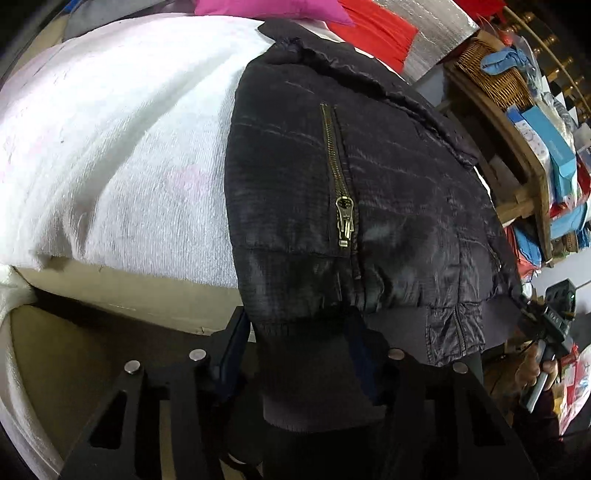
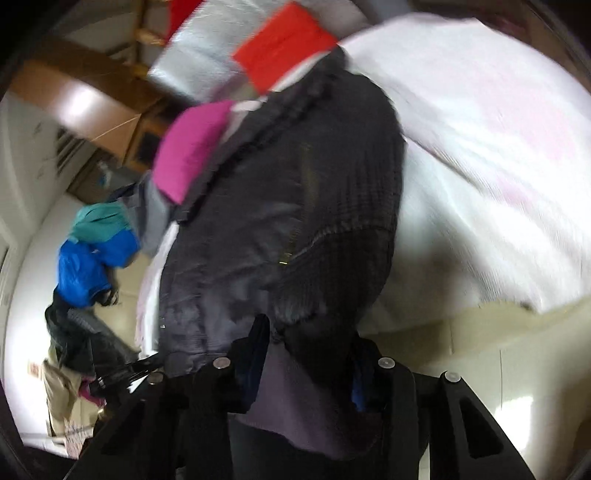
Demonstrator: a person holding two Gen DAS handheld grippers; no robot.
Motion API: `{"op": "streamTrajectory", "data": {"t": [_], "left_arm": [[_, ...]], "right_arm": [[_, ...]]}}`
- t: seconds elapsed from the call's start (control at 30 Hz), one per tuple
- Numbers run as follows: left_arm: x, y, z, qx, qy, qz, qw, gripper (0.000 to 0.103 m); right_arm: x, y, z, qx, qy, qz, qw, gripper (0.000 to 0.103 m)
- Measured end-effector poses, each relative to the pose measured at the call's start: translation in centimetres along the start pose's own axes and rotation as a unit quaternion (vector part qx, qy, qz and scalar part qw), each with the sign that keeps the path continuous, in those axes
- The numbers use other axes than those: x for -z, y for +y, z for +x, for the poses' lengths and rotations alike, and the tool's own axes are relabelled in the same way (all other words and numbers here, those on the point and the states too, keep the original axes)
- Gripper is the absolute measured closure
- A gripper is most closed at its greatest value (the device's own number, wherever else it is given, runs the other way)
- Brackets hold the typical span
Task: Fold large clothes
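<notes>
A black quilted jacket (image 1: pixel 351 206) with a brass pocket zip (image 1: pixel 341 199) lies over the edge of a white towel-covered bed (image 1: pixel 122 147). My left gripper (image 1: pixel 301 365) is shut on the jacket's ribbed hem, which bulges between the fingers. The right gripper shows in the left wrist view (image 1: pixel 554 325) at the jacket's far hem corner, held by a hand. In the blurred right wrist view the jacket (image 2: pixel 277 229) hangs ahead, and my right gripper (image 2: pixel 306 369) is shut on its dark hem. The white bed (image 2: pixel 480 166) lies to the right.
A pink cloth (image 1: pixel 269 9) and red cloth (image 1: pixel 373 29) lie at the bed's far end. A wooden shelf (image 1: pixel 517 155) with a wicker basket (image 1: pixel 495 77) and boxes stands right. A pile of blue and teal clothes (image 2: pixel 96 258) lies on the floor.
</notes>
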State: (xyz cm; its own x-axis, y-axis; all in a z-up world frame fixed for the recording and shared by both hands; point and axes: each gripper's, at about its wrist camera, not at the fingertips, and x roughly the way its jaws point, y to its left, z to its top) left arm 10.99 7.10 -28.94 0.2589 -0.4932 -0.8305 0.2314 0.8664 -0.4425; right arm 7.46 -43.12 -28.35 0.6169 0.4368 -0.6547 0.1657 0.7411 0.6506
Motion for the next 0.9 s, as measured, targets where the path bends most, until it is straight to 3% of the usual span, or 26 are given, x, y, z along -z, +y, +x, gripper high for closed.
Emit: {"op": "streamTrajectory", "data": {"t": [0.1, 0.17, 0.27, 0.3, 0.33, 0.37, 0.43, 0.53, 0.6, 0.63, 0.67, 0.73, 0.8, 0.83, 0.9], "left_arm": [[0.1, 1.0, 0.4, 0.020, 0.012, -0.024, 0.9994, 0.047], [0.3, 1.5, 1.5, 0.033, 0.041, -0.041, 0.9978, 0.033], [0.4, 1.6, 2.1, 0.043, 0.050, -0.051, 0.9965, 0.034], [0.4, 1.4, 2.0, 0.045, 0.046, -0.048, 0.9967, 0.038], [0.2, 1.1, 1.7, 0.050, 0.042, -0.042, 0.9970, 0.052], [0.1, 0.8, 1.3, 0.046, 0.040, -0.033, 0.9976, 0.059], [0.1, -0.1, 0.5, 0.037, 0.031, -0.014, 0.9987, 0.070], [-0.1, -1.1, -0.5, 0.033, 0.014, 0.001, 0.9994, 0.071], [-0.1, -1.2, -0.4, 0.033, 0.014, 0.001, 0.9993, 0.068], [-0.1, -1.1, -0.1, 0.036, 0.021, -0.007, 0.9991, 0.059], [-0.1, -0.9, 0.4, 0.047, 0.031, -0.018, 0.9983, 0.053], [0.1, -0.4, 0.2, 0.047, 0.030, -0.029, 0.9980, 0.055], [0.0, -0.7, -0.1, 0.040, 0.025, -0.028, 0.9985, 0.074], [-0.2, -1.2, -0.7, 0.033, 0.017, -0.018, 0.9992, 0.090], [-0.6, -2.5, -2.3, 0.031, -0.004, 0.008, 0.9995, 0.090]], "right_arm": [[-0.3, -1.3, 1.8, 0.036, 0.029, 0.017, 0.999, 0.060], [-0.1, -2.8, 2.8, 0.047, 0.043, 0.044, 0.997, 0.046], [0.1, -3.8, 3.4, 0.025, 0.041, 0.074, 0.996, 0.046], [0.1, -3.6, 3.3, 0.030, 0.041, 0.067, 0.996, 0.049], [0.0, -2.8, 3.1, 0.035, 0.040, 0.047, 0.997, 0.061], [-0.1, -2.2, 2.7, 0.032, 0.037, 0.032, 0.998, 0.074], [-0.5, -0.1, 1.3, 0.018, 0.017, 0.002, 1.000, 0.076], [-1.1, 1.8, 0.3, -0.008, -0.002, -0.016, 1.000, 0.076], [-1.2, 1.1, 1.2, 0.010, 0.021, -0.007, 1.000, 0.073], [-1.1, 0.5, 2.1, 0.014, 0.038, 0.004, 0.999, 0.068], [-1.0, -0.6, 3.1, 0.017, 0.053, 0.023, 0.998, 0.054], [-0.8, -2.1, 4.0, 0.019, 0.063, 0.051, 0.997, 0.048], [-0.6, -1.8, 3.8, 0.005, 0.050, 0.048, 0.998, 0.055], [-0.7, -1.0, 3.3, 0.001, 0.042, 0.032, 0.999, 0.069], [-0.8, 0.6, 1.5, -0.003, 0.024, -0.003, 1.000, 0.075]]}}
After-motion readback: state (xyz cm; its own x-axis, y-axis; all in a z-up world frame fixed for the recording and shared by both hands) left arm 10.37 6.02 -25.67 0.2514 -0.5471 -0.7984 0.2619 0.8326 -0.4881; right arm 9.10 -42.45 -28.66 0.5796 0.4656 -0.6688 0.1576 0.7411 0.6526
